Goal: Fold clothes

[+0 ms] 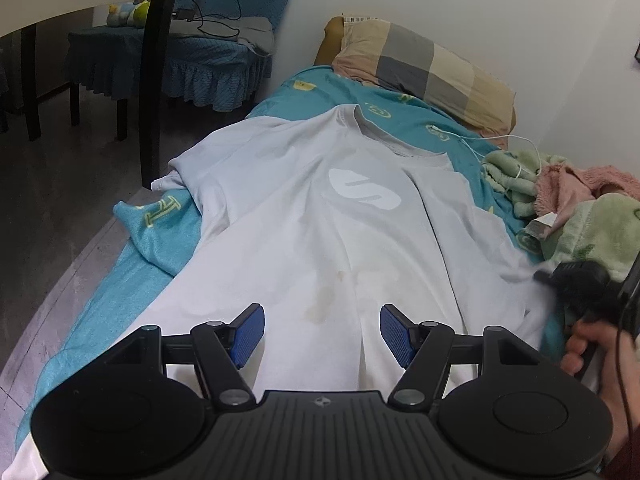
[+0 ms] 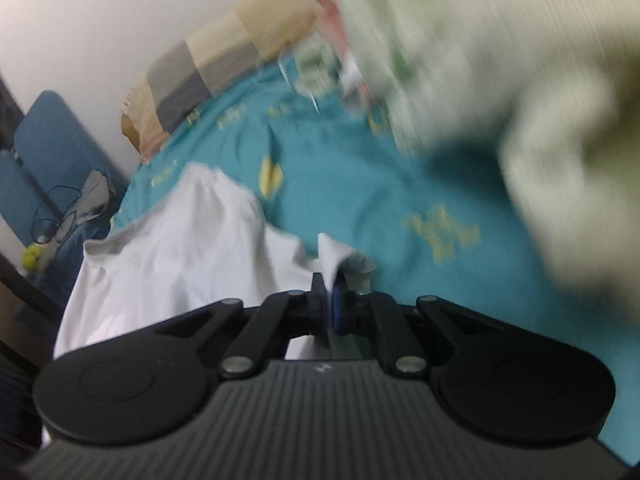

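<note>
A white T-shirt point(image 1: 320, 216) with a pale oval logo lies spread face up on the teal bed sheet point(image 1: 132, 264), collar toward the pillow. My left gripper point(image 1: 322, 332) hovers over its lower middle, open, nothing between the blue pads point(image 1: 250, 334). At the shirt's right edge the right gripper point(image 1: 576, 284) shows dark and partly cut off, with a hand point(image 1: 588, 344) holding it. In the blurred right wrist view my right gripper point(image 2: 329, 294) is shut on a pinch of the white T-shirt point(image 2: 172, 248), a fold of cloth sticking up between the pads.
A checked pillow point(image 1: 424, 68) lies at the head of the bed against the white wall. Green and pink fleece blankets point(image 1: 576, 208) pile up on the right, with a white cable point(image 1: 500, 140) across them. A blue-covered chair point(image 1: 188, 60) and dark table legs point(image 1: 154, 80) stand left, beyond grey floor.
</note>
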